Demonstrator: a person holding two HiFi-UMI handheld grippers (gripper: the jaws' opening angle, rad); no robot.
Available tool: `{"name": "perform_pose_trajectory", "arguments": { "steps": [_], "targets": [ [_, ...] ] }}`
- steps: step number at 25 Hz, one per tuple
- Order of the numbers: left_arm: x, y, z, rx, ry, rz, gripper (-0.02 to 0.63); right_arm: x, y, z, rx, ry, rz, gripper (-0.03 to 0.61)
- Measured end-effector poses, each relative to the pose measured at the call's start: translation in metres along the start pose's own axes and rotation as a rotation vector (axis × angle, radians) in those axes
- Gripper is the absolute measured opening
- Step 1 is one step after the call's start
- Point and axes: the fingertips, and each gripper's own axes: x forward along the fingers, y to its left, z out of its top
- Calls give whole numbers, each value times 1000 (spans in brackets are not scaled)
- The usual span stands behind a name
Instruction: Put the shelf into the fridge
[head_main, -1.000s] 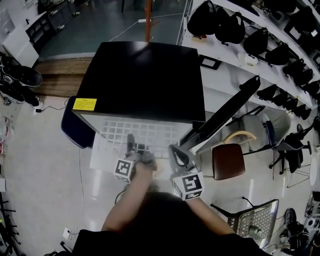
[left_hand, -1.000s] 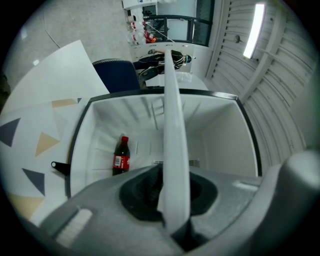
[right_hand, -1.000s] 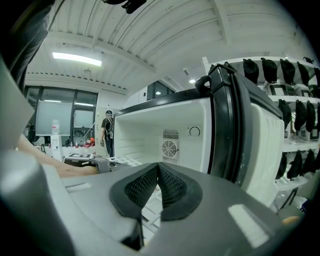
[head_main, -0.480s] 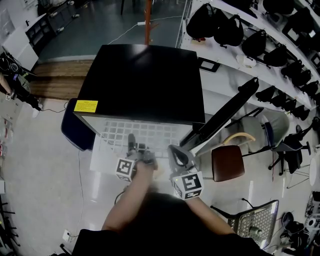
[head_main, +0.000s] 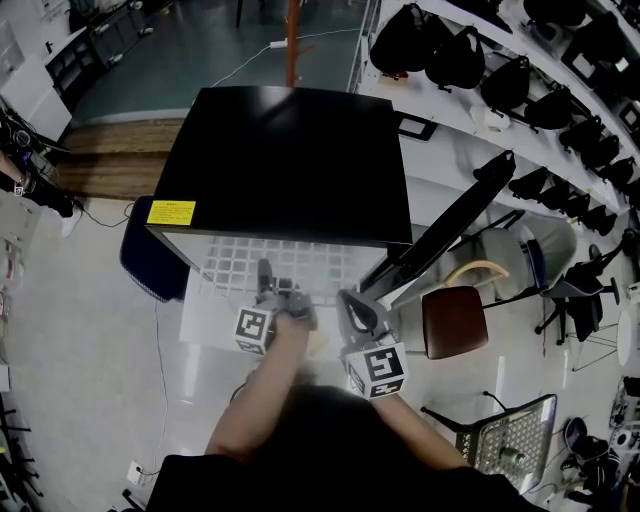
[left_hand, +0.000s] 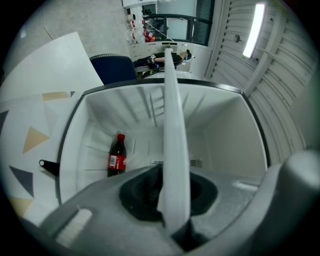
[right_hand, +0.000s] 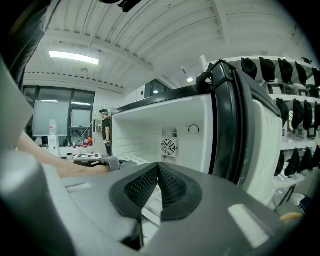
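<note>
Shelf (head_main: 270, 262): white grid, centre of head view, front part at the mouth of the fridge (head_main: 290, 160); left gripper (head_main: 266, 288) clamped narrowly on its near edge. Right gripper (head_main: 352, 306): jaws closed together, empty, at the shelf's lower right. Step: insertion; the next move likely calls for a level push inward.

Open fridge (head_main: 290, 160) cavity, shelf (head_main: 270, 265) across its mouth, cola bottle (left_hand: 116, 156) inside, door (head_main: 450, 225) swung aside
</note>
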Motion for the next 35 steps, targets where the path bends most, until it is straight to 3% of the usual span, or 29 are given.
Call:
{"name": "perform_pose_trajectory", "arguments": {
  "steps": [12, 25, 35],
  "targets": [
    [9, 2, -1, 6, 3, -16, 44, 0, -18, 2, 23, -10, -86, 2],
    [23, 3, -5, -1, 21, 7, 44, 13, -14, -5, 50, 9, -128, 2],
    [39, 4, -5, -1, 15, -23, 46, 21, -17, -10, 68, 15, -164, 2]
  ]
}}
